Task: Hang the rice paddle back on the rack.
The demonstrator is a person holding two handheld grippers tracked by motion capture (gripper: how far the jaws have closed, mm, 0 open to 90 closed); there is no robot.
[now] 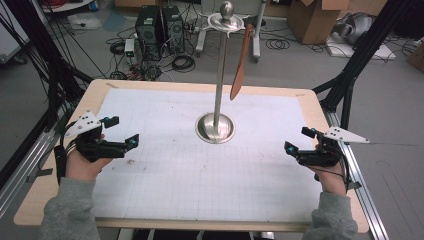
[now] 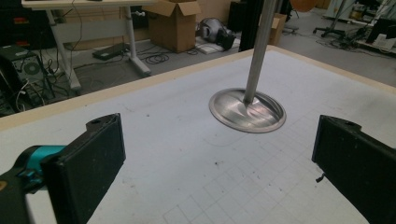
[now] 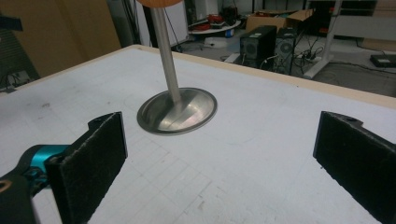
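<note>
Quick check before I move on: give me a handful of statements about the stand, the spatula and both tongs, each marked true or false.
1. Both tongs, left tongs and right tongs, are open and hold nothing. True.
2. The wooden spatula lies flat on the white mat. False: it hangs from a hook at the top of the metal stand, its blade pointing down.
3. The stand's round base rests on the white mat. True.
4. The left tongs grip the stand's pole. False: they hover apart from it, at the mat's left side.
5. The right tongs are at the mat's right edge, clear of the stand. True.
</note>
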